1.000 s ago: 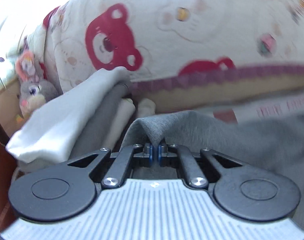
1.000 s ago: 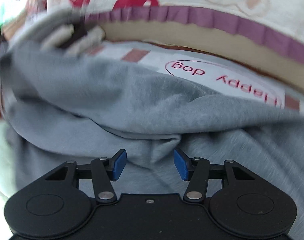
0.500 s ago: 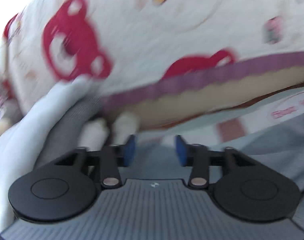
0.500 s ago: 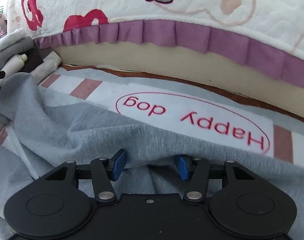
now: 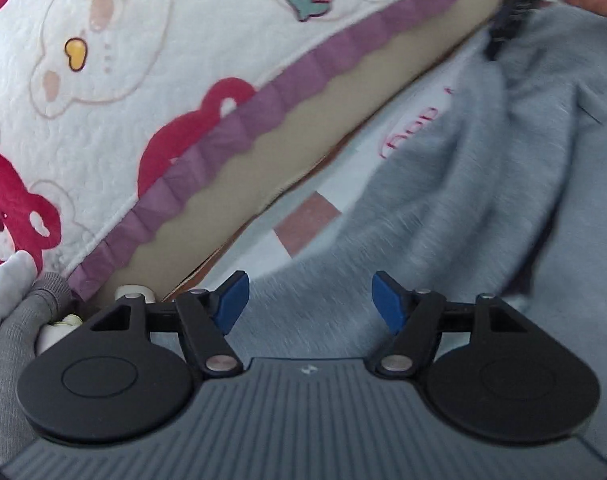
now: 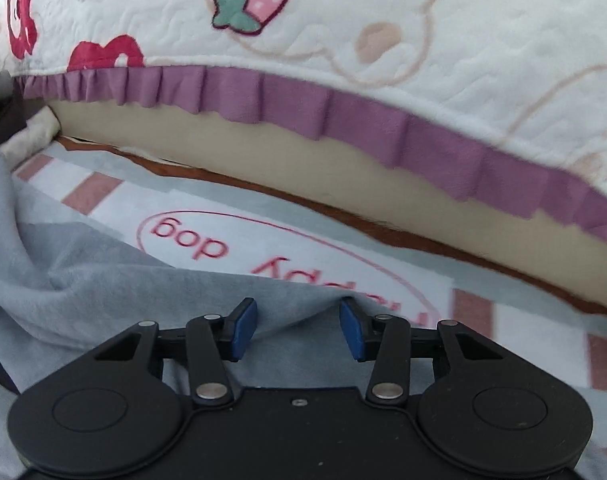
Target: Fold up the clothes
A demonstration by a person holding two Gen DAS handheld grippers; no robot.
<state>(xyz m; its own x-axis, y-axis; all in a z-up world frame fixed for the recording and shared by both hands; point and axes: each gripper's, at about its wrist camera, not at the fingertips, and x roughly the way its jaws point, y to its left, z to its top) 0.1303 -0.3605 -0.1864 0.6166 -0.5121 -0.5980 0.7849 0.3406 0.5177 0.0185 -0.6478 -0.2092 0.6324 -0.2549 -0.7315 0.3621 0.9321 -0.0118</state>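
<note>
The soft grey cloth garment (image 5: 483,184) was let go by the opening left tongs (image 5: 309,300), while the right tongs (image 6: 298,330) were closing around its edge, not yet pinched, for the next fold.

Soft, even daylight fills both views, with no hard shadows. In the left wrist view the picture burns out to white at the top left corner, far up and left of the left claw (image 5: 309,302). The grey garment (image 5: 483,200) ahead and right of that claw is streaked with motion blur, worst toward the top right, where dark shapes smear beyond recognition. The quilted blanket (image 5: 143,60) up and left is sharper. In the right wrist view the right claw (image 6: 298,330) and the red lettering on the mat (image 6: 263,256) just ahead are fairly crisp; the purple frill (image 6: 343,116) beyond is slightly soft. Fisheye distortion bows straight edges, and the corners fall to black.
</note>
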